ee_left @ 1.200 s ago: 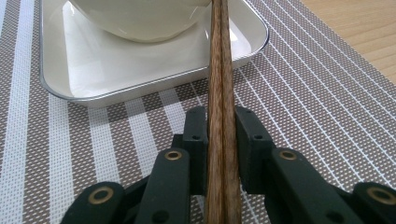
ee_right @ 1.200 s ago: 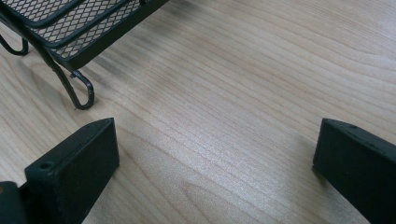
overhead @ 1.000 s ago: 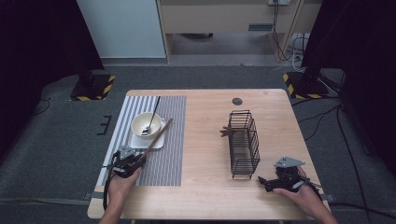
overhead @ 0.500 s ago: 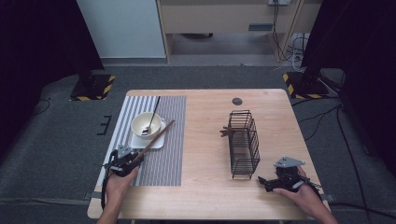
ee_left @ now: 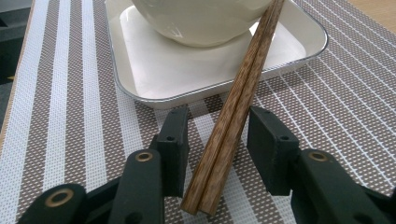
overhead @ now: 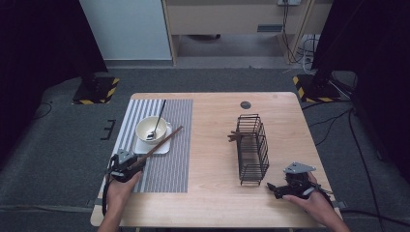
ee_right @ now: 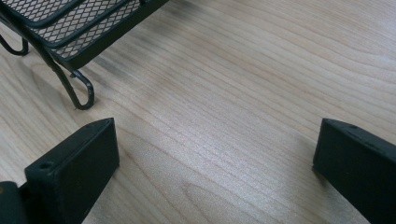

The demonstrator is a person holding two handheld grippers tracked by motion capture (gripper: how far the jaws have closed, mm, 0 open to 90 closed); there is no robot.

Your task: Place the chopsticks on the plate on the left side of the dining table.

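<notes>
A pair of brown wooden chopsticks [overhead: 162, 141] leans with its far end on the rim of a white bowl [overhead: 151, 129] and its near end on the striped placemat [overhead: 169, 169]. The bowl stands on a white square plate [overhead: 164, 147] and holds a dark spoon [overhead: 159, 116]. My left gripper [overhead: 139, 162] sits at the chopsticks' near end. In the left gripper view the chopsticks [ee_left: 233, 116] lie between the jaws of my left gripper [ee_left: 217, 126], with a gap on each side. These jaws have just been opening. My right gripper [overhead: 271, 187] rests open on bare wood, as my right gripper [ee_right: 215, 140] shows up close.
A black wire basket [overhead: 252, 147] stands right of centre, with brown wooden pieces [overhead: 234, 137] poking out of its left side. Its foot [ee_right: 79, 93] is just ahead of the right gripper. A small dark disc [overhead: 245, 104] lies near the table's far edge.
The left gripper has slid slightly back toward the lower left along the chopsticks, which stay leaning on the bowl. The right gripper has not moved.
</notes>
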